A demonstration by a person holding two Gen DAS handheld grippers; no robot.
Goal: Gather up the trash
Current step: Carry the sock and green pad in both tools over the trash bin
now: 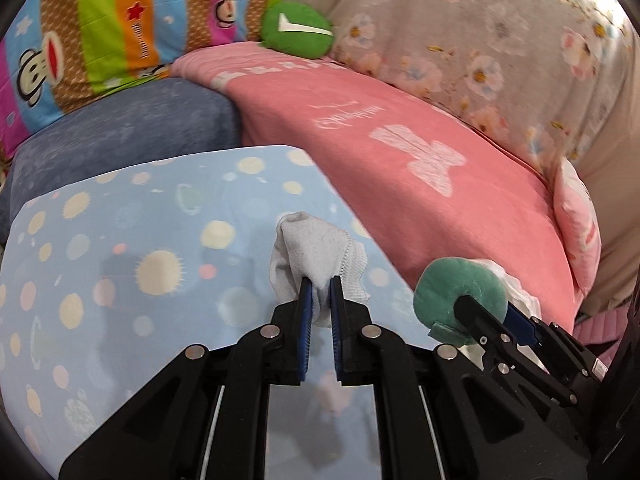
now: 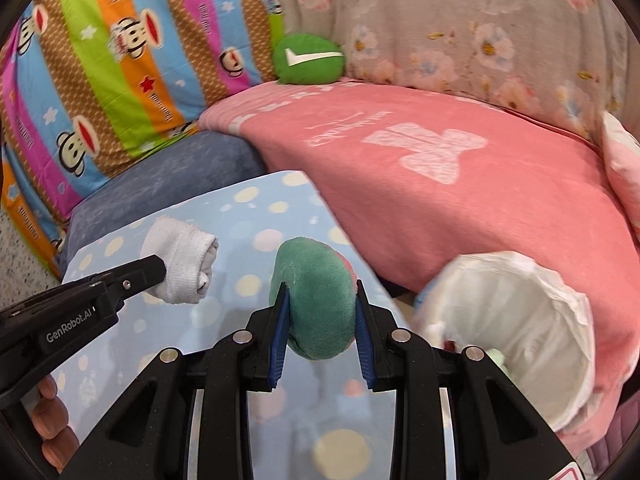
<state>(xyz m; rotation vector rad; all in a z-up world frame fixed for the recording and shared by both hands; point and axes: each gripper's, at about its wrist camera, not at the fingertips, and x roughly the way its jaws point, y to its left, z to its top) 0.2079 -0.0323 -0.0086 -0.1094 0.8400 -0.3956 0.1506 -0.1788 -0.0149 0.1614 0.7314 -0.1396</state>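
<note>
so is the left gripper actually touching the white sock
Touching. The left wrist view shows the left gripper with both blue pads pressed into the white sock, pinching its fabric between them.

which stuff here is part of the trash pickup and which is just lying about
In the job: white sock in the left gripper; green plush ball in the right gripper; white bag.

Lying about: green checkmark cushion; pink blanket; striped monkey bedding.

Bright even light, glare top right, fisheye-bent dark corners, perhaps slight blur
</note>
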